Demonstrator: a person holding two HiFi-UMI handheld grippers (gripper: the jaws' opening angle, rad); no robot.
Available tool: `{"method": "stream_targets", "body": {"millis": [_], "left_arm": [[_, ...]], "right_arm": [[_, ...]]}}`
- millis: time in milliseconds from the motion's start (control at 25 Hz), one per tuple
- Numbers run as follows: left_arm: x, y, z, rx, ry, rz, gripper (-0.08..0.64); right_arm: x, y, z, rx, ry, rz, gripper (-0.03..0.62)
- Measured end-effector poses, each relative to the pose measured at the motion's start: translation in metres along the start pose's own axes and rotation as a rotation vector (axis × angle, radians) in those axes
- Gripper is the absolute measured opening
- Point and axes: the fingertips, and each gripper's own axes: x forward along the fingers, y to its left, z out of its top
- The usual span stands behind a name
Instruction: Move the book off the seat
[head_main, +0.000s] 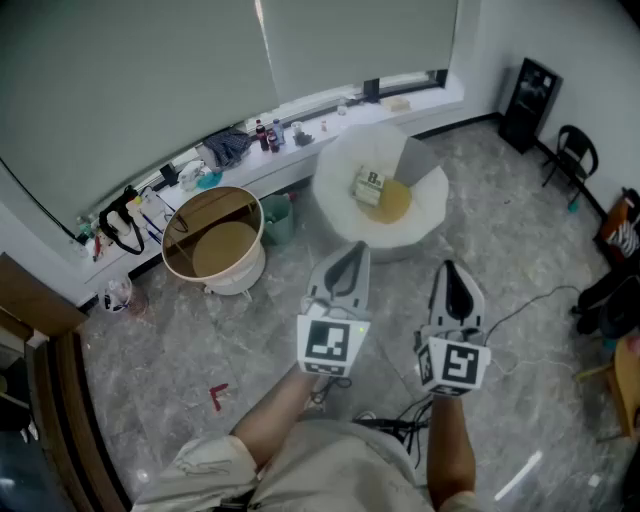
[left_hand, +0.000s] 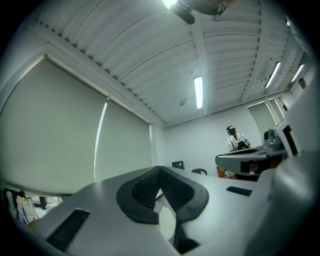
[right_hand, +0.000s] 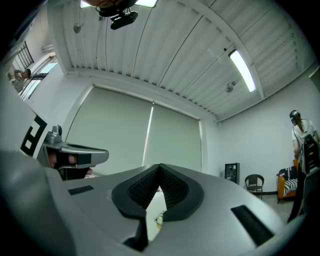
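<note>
The book (head_main: 370, 186), pale with a green cover patch, lies on a yellow cushion (head_main: 393, 205) in the round white seat (head_main: 340, 190) across the floor in the head view. My left gripper (head_main: 352, 252) and right gripper (head_main: 450, 270) are held side by side in the air, well short of the seat and pointing toward it. Both are shut with nothing between the jaws. In the left gripper view the left gripper (left_hand: 160, 172) has its dark pads closed, aimed at ceiling and wall. The right gripper (right_hand: 160, 170) looks the same in its own view.
A round tan tub (head_main: 213, 240) stands left of the seat, with a green bin (head_main: 278, 218) behind it. A cluttered windowsill (head_main: 230, 150) runs along the wall. A black chair (head_main: 572, 155) and black cabinet (head_main: 528, 100) stand far right. Cables (head_main: 520, 310) lie on the marble floor.
</note>
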Motion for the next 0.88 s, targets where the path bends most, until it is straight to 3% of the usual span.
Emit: {"method": "stream_targets", "body": {"millis": [880], "left_arm": [[0.018, -0.041, -0.029, 0.015, 0.055, 0.080, 0.003]], "right_arm": [[0.006, -0.044, -0.035, 0.043, 0.012, 0.064, 0.005]]}}
